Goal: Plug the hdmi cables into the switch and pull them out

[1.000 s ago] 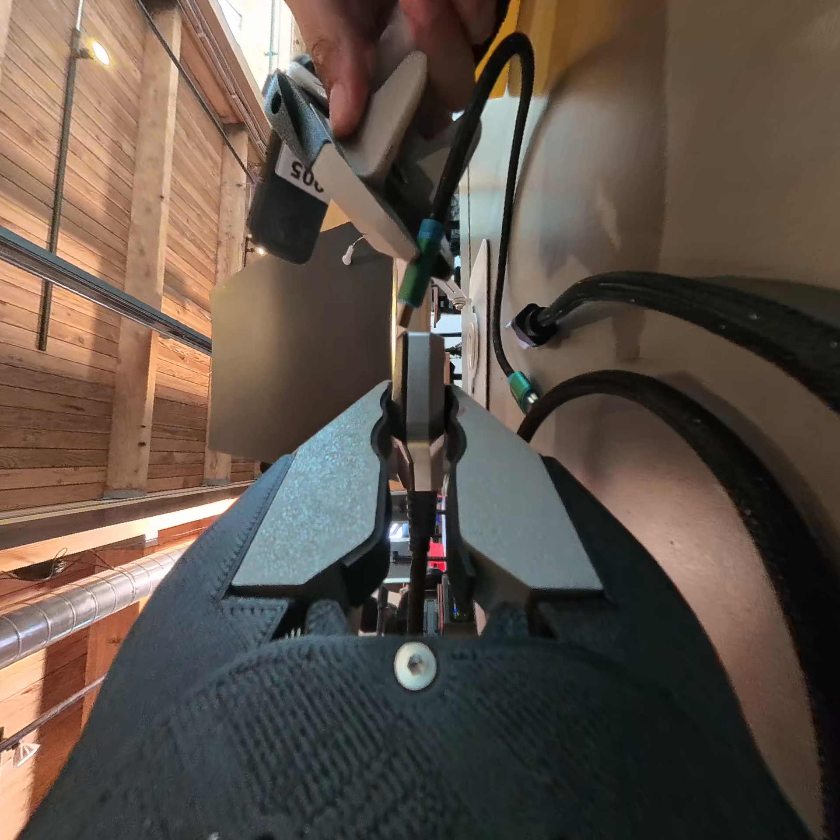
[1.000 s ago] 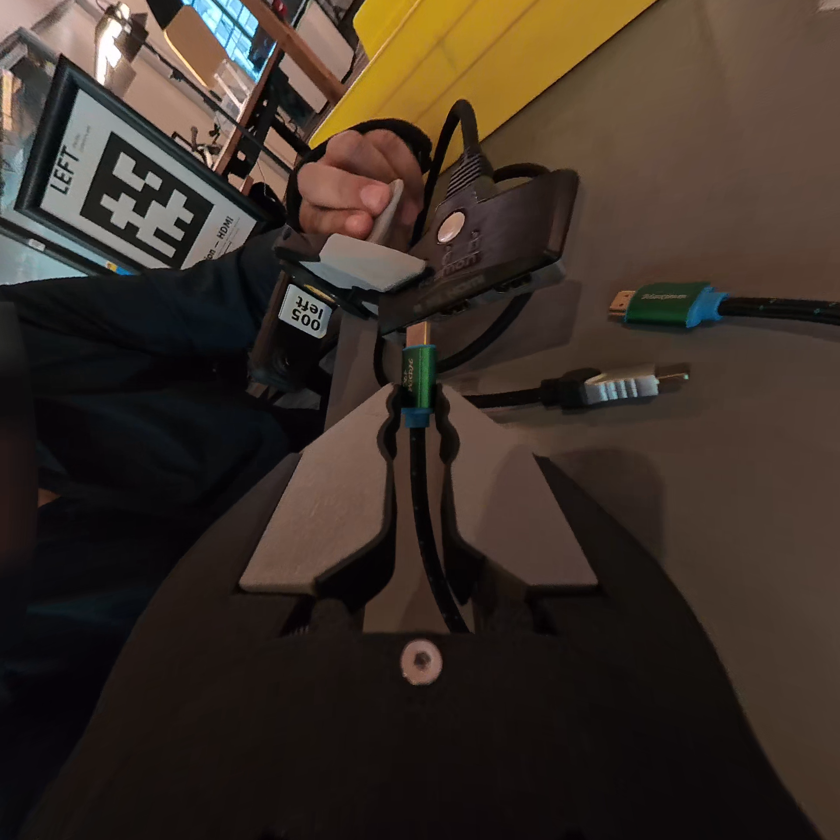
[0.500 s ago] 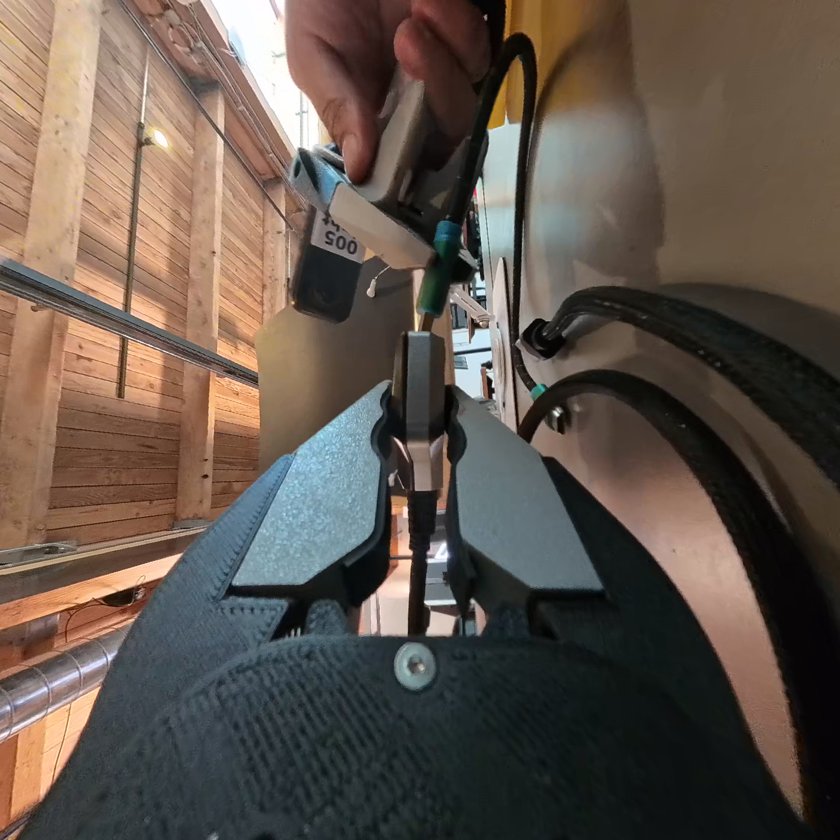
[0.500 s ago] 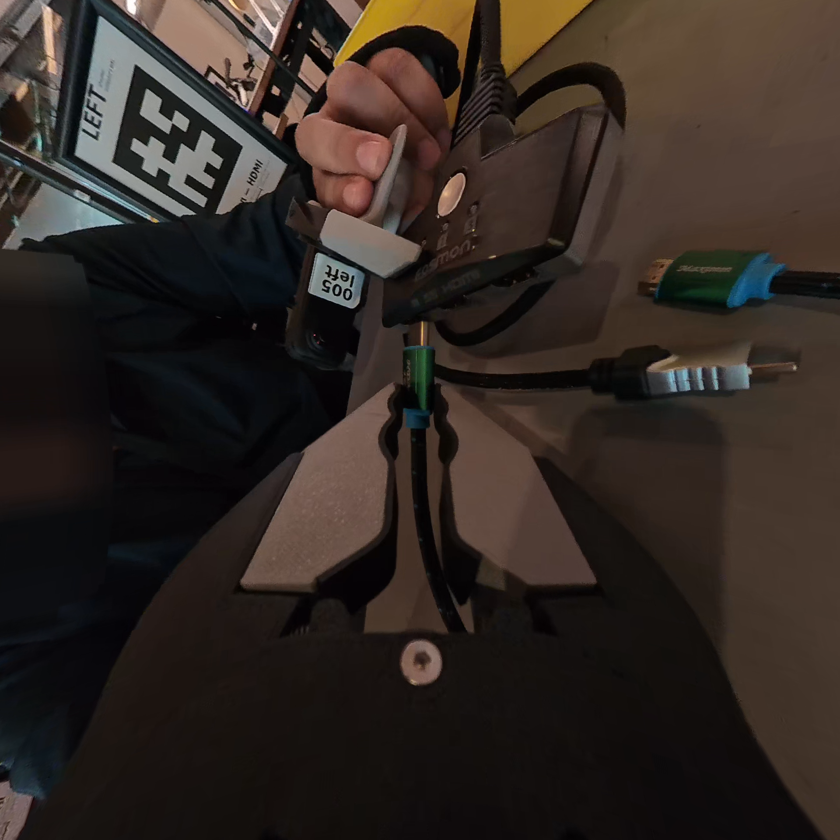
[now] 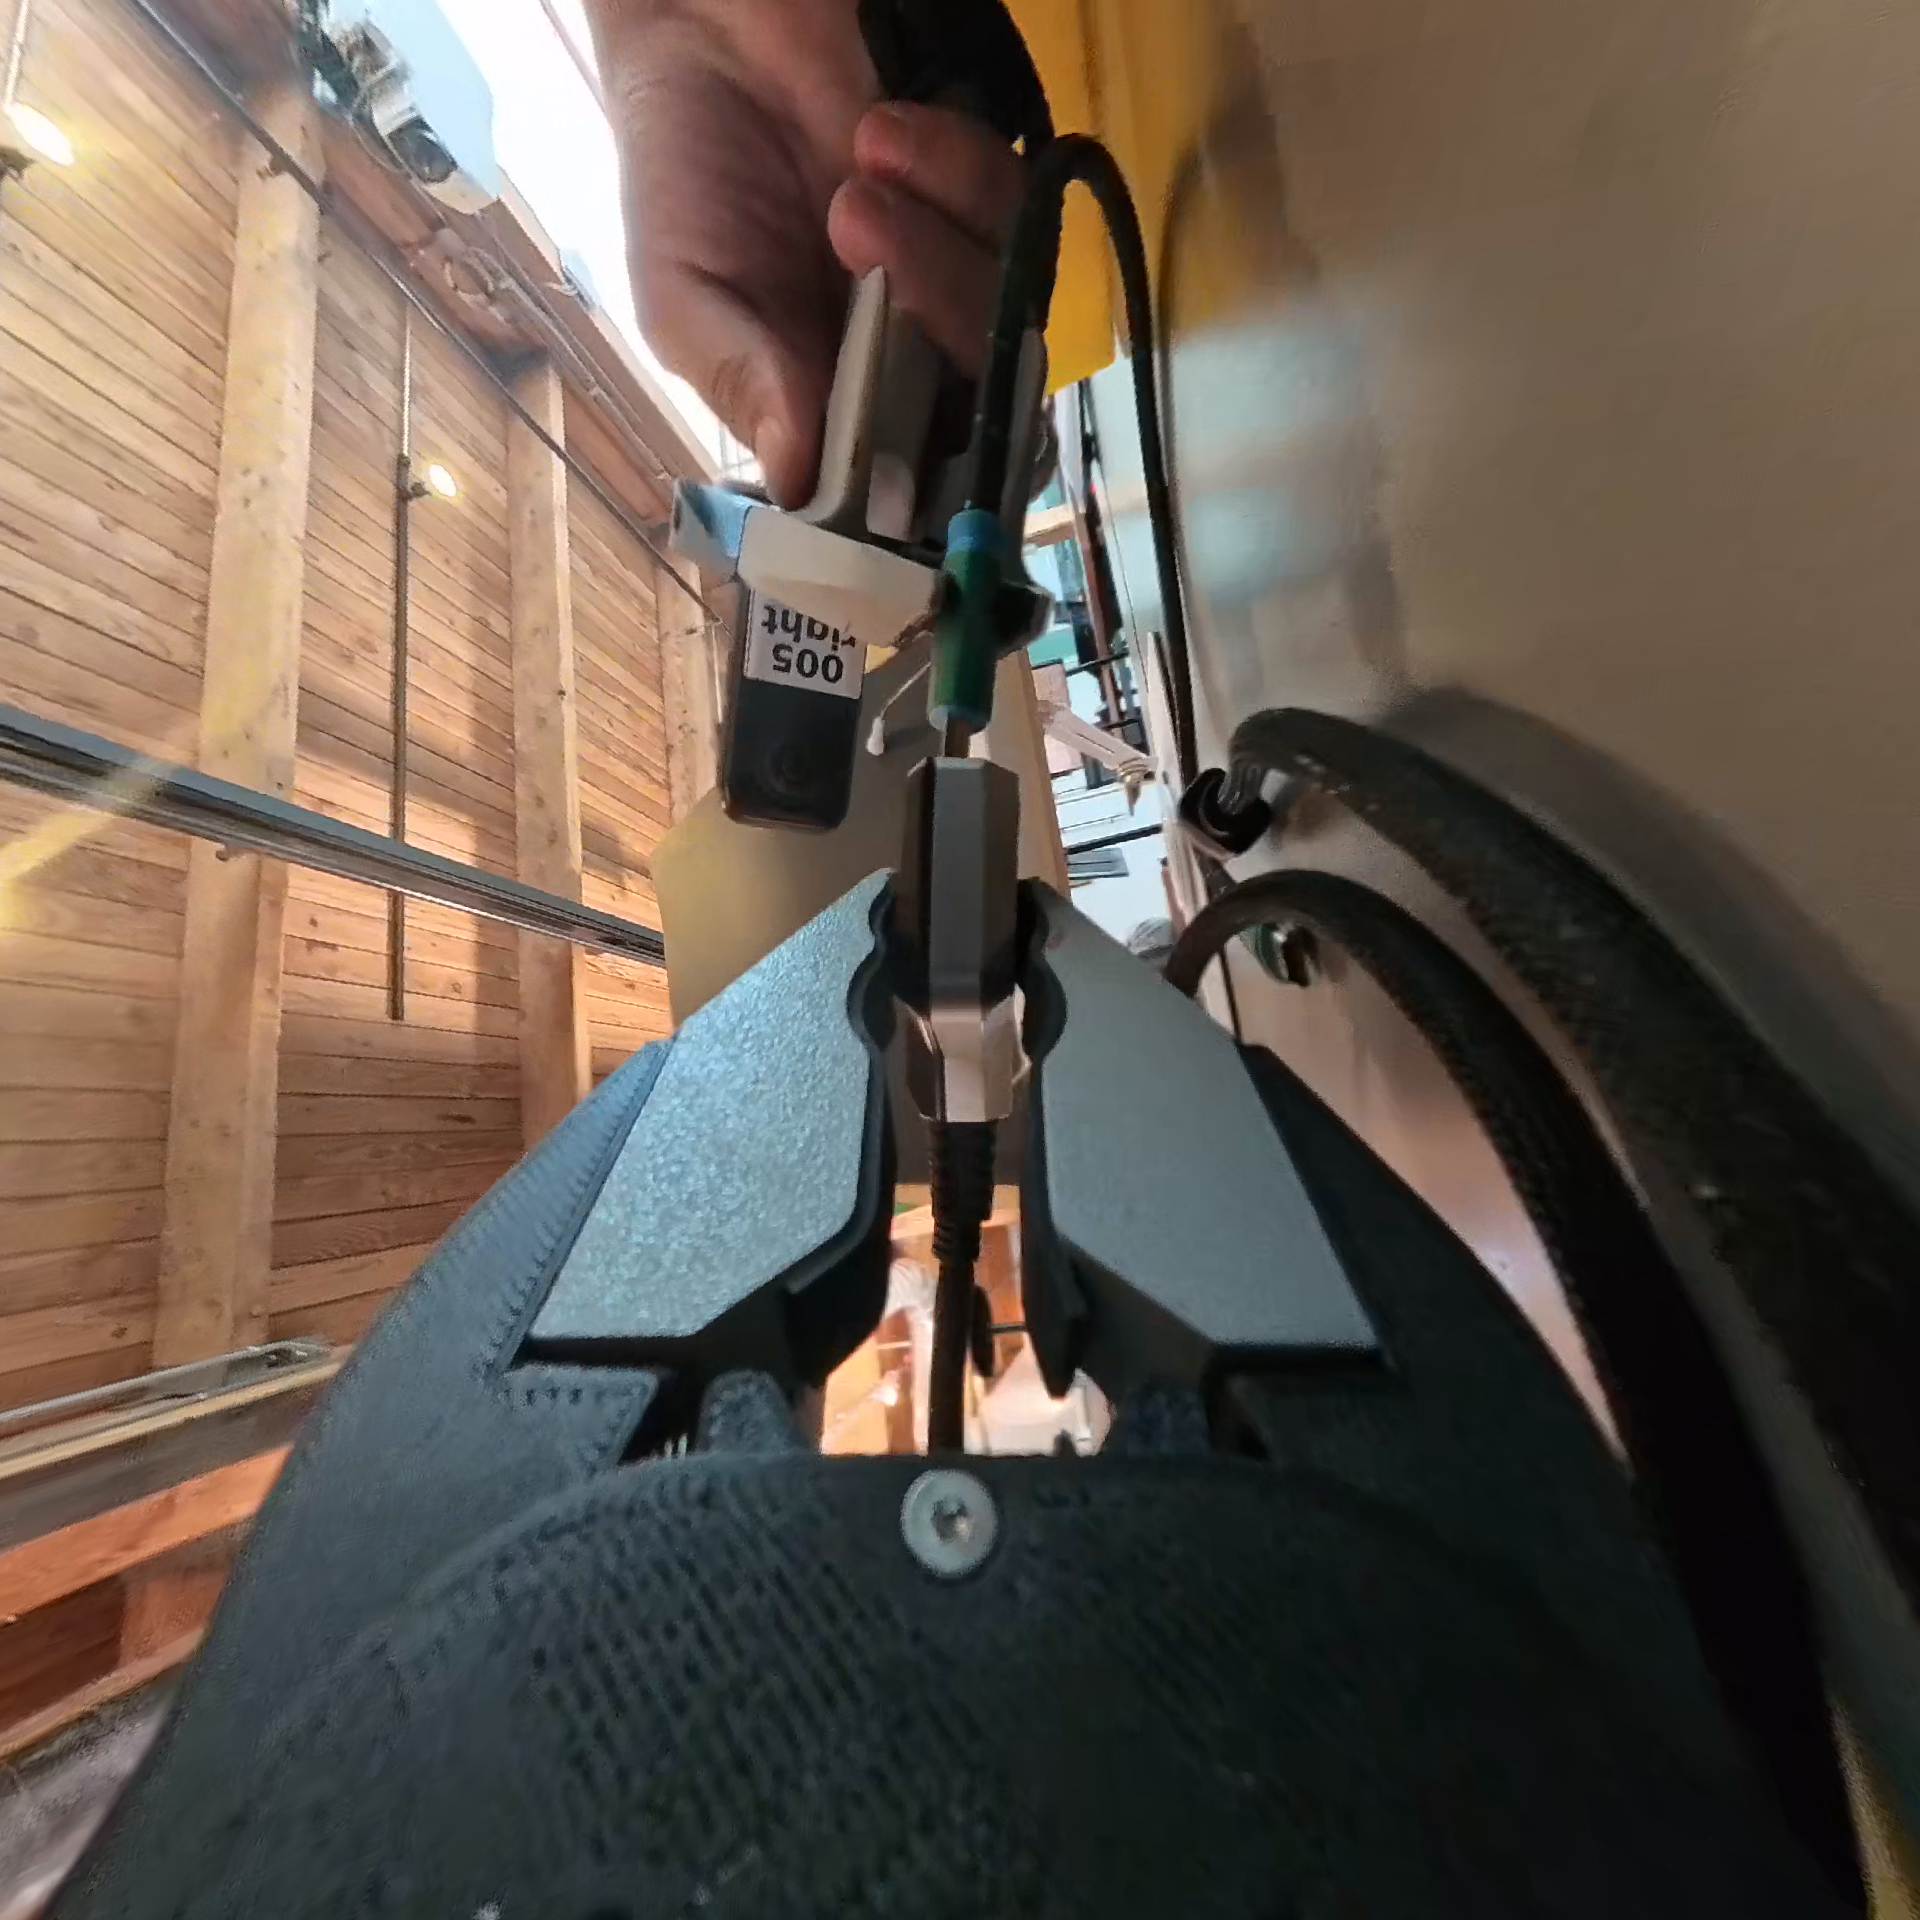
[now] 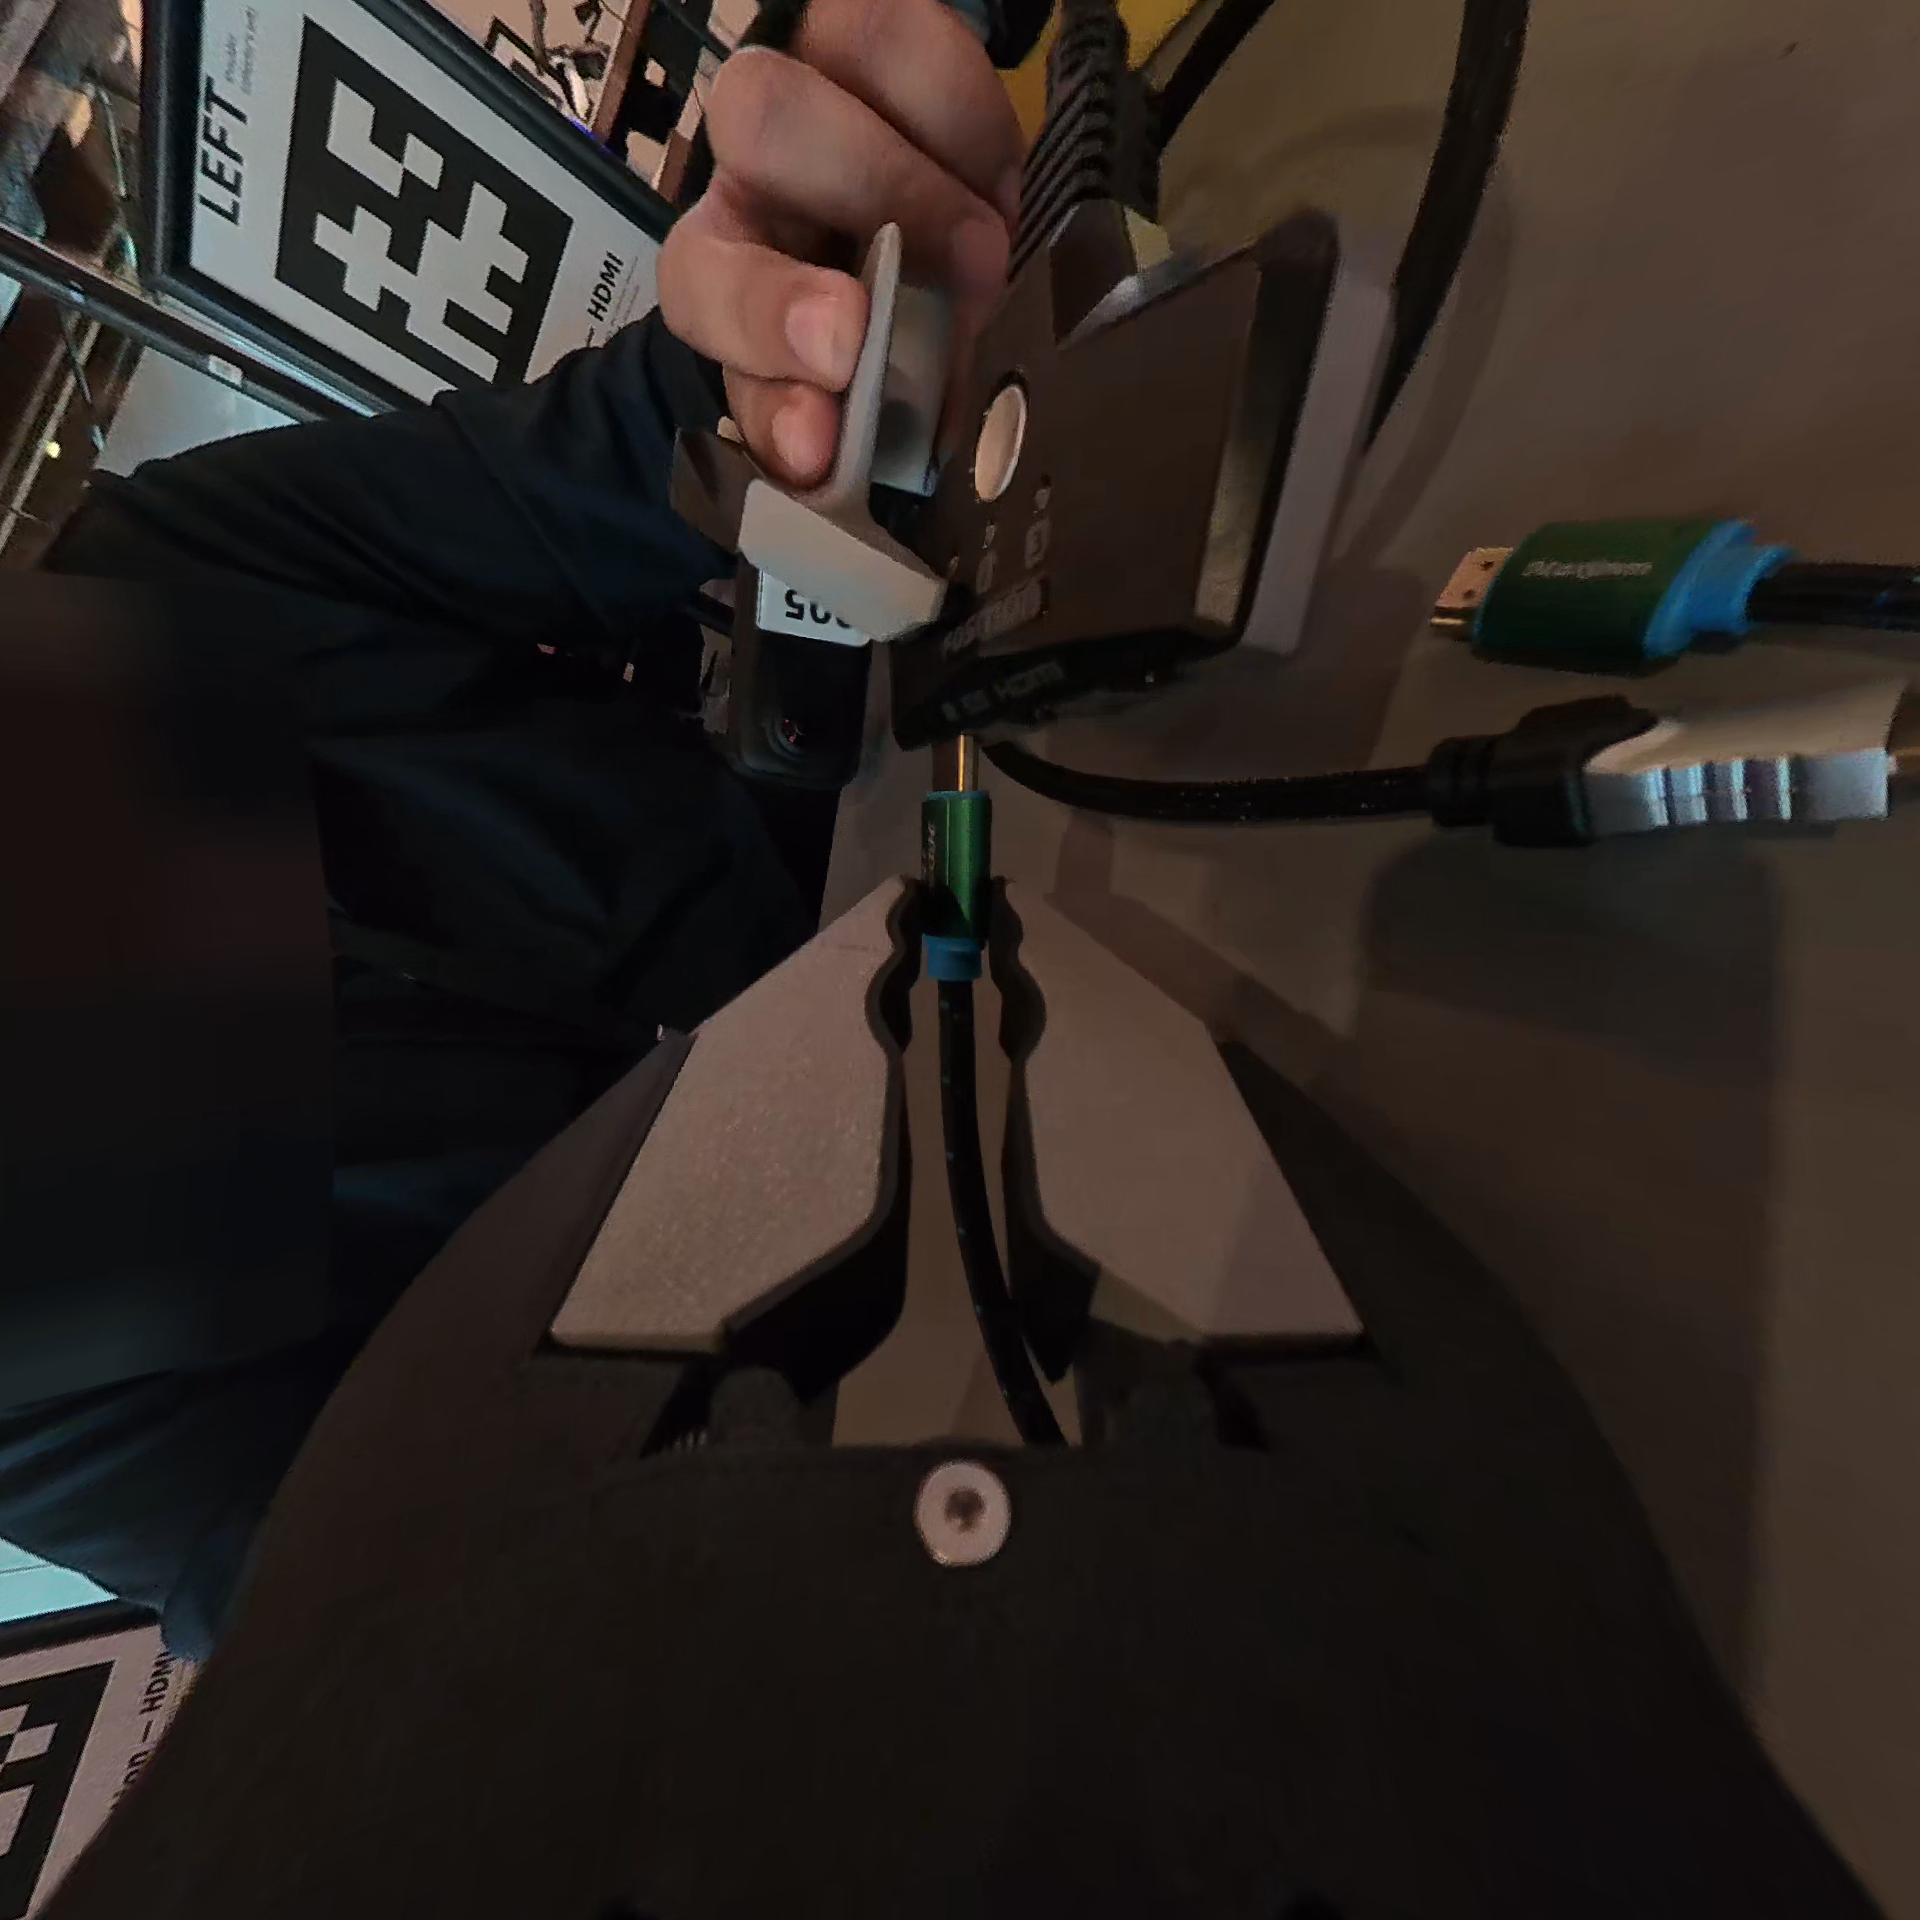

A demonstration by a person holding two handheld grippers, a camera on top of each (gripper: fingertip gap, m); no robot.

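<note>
- The HDMI switch, a flat dark box with a round pale button on its top face and a grey underside, is seen in the upper middle of the right wrist view, lifted edge-on off the grey table.
- In the left wrist view the switch is seen end-on at frame centre as a narrow grey slab, pinched between the closed fingers of the left gripper; a black cable leaves its near end between the fingers.
- The right gripper is closed narrowly on a green HDMI plug with a blue collar, at the centre of that view.
- The plug's metal tip is met with the switch's lower edge; how deep it sits cannot be told.
- In the left wrist view the same green plug is seen above the switch, held by the far gripper under a hand.
- A second green-and-blue HDMI plug and a silver-and-black HDMI plug are laid on the table at the right edge, one above the other, apart from the switch.
- A framed black-and-white marker sign is stood in the upper left.
</note>
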